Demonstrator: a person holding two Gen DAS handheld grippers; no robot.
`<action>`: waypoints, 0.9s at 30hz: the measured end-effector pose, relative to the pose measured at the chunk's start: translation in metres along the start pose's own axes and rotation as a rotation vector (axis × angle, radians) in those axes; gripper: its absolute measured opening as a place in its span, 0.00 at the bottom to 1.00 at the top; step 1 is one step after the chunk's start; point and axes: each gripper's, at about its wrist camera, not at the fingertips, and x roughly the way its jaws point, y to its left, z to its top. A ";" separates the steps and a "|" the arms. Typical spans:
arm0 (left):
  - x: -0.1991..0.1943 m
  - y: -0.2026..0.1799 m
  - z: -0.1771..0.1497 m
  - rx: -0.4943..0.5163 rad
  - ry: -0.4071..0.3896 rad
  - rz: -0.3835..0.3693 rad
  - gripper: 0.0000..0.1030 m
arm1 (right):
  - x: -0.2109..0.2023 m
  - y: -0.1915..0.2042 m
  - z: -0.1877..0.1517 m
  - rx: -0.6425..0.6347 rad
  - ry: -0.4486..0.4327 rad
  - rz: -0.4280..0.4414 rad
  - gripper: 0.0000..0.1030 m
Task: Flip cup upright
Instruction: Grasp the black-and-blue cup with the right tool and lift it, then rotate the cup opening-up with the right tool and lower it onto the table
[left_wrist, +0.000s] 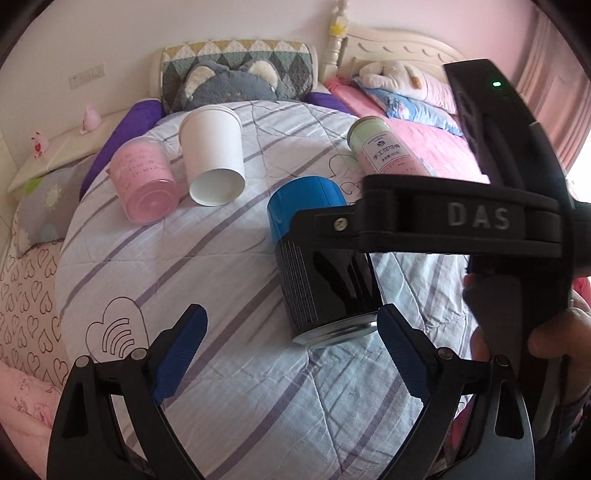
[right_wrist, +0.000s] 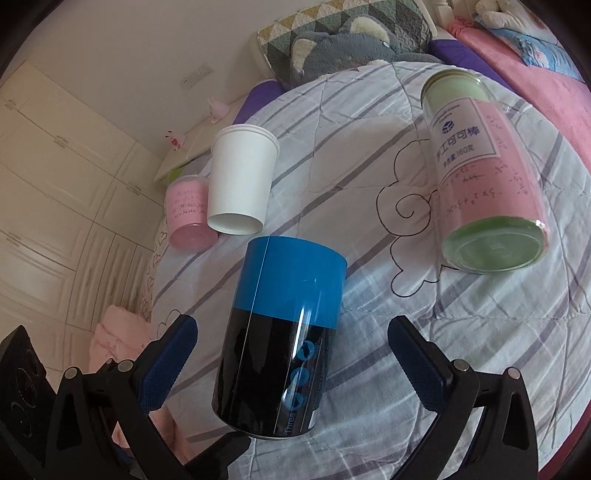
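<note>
On the striped quilt (left_wrist: 229, 258) lie four containers, all on their sides. The blue-and-black can (right_wrist: 280, 332) is nearest, its metal end toward the cameras and its blue half pointing away at about twelve o'clock. The right gripper (right_wrist: 291, 350) has its blue-padded fingers spread wide to either side of that can, touching it on neither side. In the left wrist view that same gripper's black body crosses over the can from three o'clock. The left gripper (left_wrist: 291, 332) is also spread wide and holds nothing; its right finger (left_wrist: 400, 343) sits just beside the can's metal rim.

The white paper cup (left_wrist: 213, 155) lies up at eleven o'clock, base toward us, with the pink tub (left_wrist: 144, 181) beside it to the left. The green-and-pink canister (right_wrist: 487, 173) lies at two o'clock, well apart from the can.
</note>
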 end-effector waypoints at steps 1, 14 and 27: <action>0.002 0.000 0.000 -0.001 0.007 -0.011 0.92 | 0.004 0.000 0.001 0.003 0.012 0.001 1.00; 0.013 0.004 0.000 -0.034 0.068 -0.125 0.93 | 0.021 0.008 0.004 -0.039 0.042 0.051 0.70; 0.033 0.004 -0.010 -0.062 0.100 -0.048 0.93 | -0.029 0.036 -0.043 -0.292 -0.280 -0.056 0.70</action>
